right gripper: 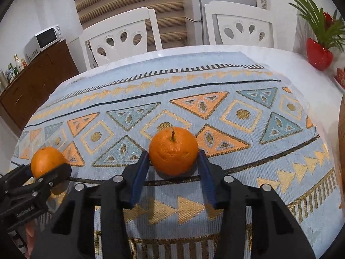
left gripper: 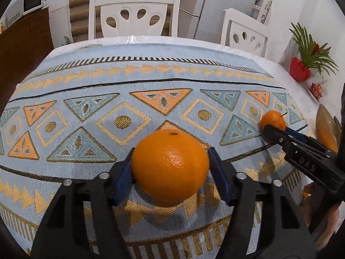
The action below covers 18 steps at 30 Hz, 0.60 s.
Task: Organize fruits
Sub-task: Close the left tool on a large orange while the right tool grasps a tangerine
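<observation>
Orange fruit is sitting between the blue pads of each tool: the left tool (left gripper: 170, 168) is clamping a large smooth orange (left gripper: 170, 165), and the right tool (right gripper: 173, 168) is closing on a smaller stemmed orange (right gripper: 173, 151), pads touching its sides. Both are hovering just above the patterned cloth (left gripper: 107, 99) on the worktop. Only the left view is showing a wooden bowl (left gripper: 325, 125) beyond the right tool. Ahead are standing white chairs (right gripper: 120, 36) and a red vase (right gripper: 319, 54).

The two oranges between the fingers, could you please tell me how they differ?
The left gripper's orange looks larger and smooth, with only a dark navel spot; the right gripper's orange looks smaller and dimpled, with a short stem standing up. Both are orange, sit on the patterned cloth, each between blue-padded fingers.
</observation>
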Motion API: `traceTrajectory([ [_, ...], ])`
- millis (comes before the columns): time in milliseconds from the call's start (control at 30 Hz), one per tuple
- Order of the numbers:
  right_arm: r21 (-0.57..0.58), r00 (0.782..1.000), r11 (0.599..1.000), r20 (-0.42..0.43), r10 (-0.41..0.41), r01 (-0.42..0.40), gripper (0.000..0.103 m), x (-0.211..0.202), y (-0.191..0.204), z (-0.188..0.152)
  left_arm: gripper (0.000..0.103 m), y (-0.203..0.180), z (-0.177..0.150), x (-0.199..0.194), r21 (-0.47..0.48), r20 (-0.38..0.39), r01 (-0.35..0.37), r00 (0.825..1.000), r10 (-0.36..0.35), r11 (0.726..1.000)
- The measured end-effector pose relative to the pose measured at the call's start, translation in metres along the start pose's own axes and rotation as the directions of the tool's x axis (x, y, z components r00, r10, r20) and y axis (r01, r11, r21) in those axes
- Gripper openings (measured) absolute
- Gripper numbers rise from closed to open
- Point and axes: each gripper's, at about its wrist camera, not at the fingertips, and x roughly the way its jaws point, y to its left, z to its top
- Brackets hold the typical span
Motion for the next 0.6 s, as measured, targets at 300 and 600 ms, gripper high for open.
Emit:
traceTrajectory([
  [300,0.004,1.000,1.000,0.008,0.017,-0.017,0.045,-0.0025,-0.0017,0.0004,0.060,-0.0012,-0.0001,-0.0026,0.002,0.009,-0.009,1.000,0.009,1.000],
  [600,0.020,0.999,0.999,0.033,0.034,-0.035,0.044,-0.0093,-0.0062,0.0000,0.060,0.0075,0.0013,-0.0070,-0.032,0.047,0.009,0.999,-0.008,0.999],
])
